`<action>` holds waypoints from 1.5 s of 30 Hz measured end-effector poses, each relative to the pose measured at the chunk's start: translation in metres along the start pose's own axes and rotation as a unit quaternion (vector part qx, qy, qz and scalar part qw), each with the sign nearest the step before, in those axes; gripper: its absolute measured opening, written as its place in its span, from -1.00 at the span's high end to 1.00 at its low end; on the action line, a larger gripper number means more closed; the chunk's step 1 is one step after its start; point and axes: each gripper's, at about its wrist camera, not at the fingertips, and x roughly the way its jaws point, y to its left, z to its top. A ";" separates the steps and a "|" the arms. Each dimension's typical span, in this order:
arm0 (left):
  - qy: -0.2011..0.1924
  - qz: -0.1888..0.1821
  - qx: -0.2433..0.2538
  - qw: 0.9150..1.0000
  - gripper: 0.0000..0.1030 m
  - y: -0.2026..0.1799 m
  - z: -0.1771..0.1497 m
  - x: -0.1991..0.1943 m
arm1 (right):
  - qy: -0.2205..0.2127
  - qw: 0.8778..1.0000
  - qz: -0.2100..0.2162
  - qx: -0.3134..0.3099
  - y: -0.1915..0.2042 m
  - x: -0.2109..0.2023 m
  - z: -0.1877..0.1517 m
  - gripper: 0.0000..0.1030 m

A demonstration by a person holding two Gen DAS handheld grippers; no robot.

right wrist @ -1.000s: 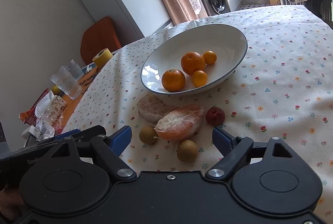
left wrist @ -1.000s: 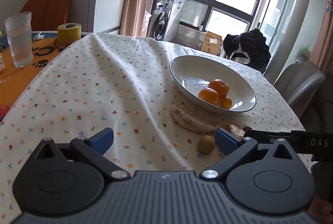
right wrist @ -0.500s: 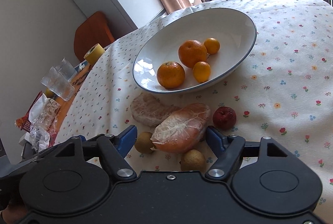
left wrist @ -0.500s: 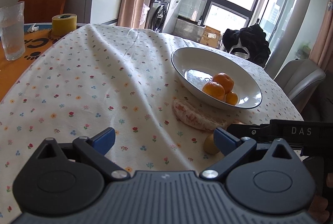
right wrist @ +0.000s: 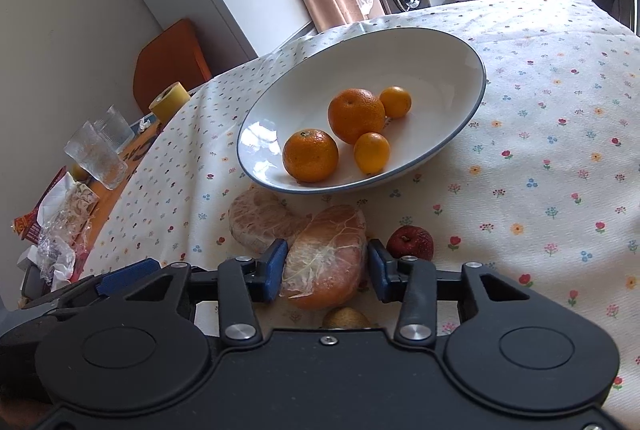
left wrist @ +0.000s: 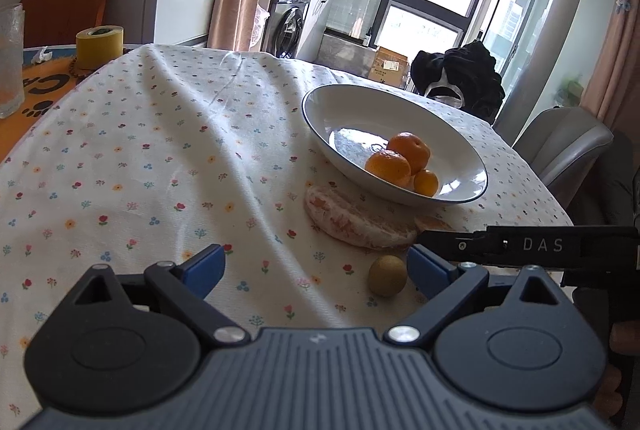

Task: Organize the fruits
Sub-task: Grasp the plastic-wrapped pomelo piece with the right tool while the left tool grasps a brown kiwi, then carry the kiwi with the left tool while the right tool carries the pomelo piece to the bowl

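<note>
A white bowl (right wrist: 460, 54) (left wrist: 320, 98) on the flowered tablecloth holds several oranges (right wrist: 356, 114) (left wrist: 408, 150). In front of it lie two peeled citrus pieces. My right gripper (right wrist: 326, 264) is shut on the nearer piece (right wrist: 328, 238), with a blue pad pressed to each side. The other piece (right wrist: 260, 218) (left wrist: 352, 218) lies to its left. A red fruit (right wrist: 410, 242) sits just right of the right finger. A small brown fruit (right wrist: 344, 318) (left wrist: 387, 276) is partly hidden under the gripper body. My left gripper (left wrist: 316, 266) hangs open over bare cloth, its right fingertip beside that brown fruit.
Two glasses (right wrist: 96, 154), a yellow tape roll (left wrist: 100, 46) and crumpled wrappers (right wrist: 60, 226) stand at the table's left end. A grey chair (left wrist: 568, 146) is past the right edge, an orange chair (left wrist: 68, 2) behind the left end.
My right gripper moved forward and down over the near peeled piece and its fingers came in onto it. My left gripper shifted slightly closer to the small brown fruit, still open.
</note>
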 end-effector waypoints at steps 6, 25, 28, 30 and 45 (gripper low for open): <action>0.008 -0.008 0.010 1.000 -0.72 -0.013 -0.001 0.003 | -0.002 1.000 0.015 0.003 -0.007 -0.007 -0.003 0.24; 0.023 -0.020 0.028 0.999 0.28 -0.037 -0.007 0.023 | -0.024 0.998 0.048 0.015 -0.027 -0.031 -0.003 0.30; 0.024 -0.025 0.027 0.999 0.55 -0.037 -0.007 0.024 | -0.027 0.998 0.050 0.016 -0.029 -0.032 -0.002 0.30; 0.025 -0.022 0.024 0.999 0.55 -0.036 -0.006 0.023 | -0.028 0.998 0.052 0.016 -0.029 -0.033 -0.001 0.30; -0.013 -0.022 0.035 0.999 0.55 -0.038 0.011 0.000 | -0.045 0.997 0.062 0.006 -0.020 -0.041 0.011 0.30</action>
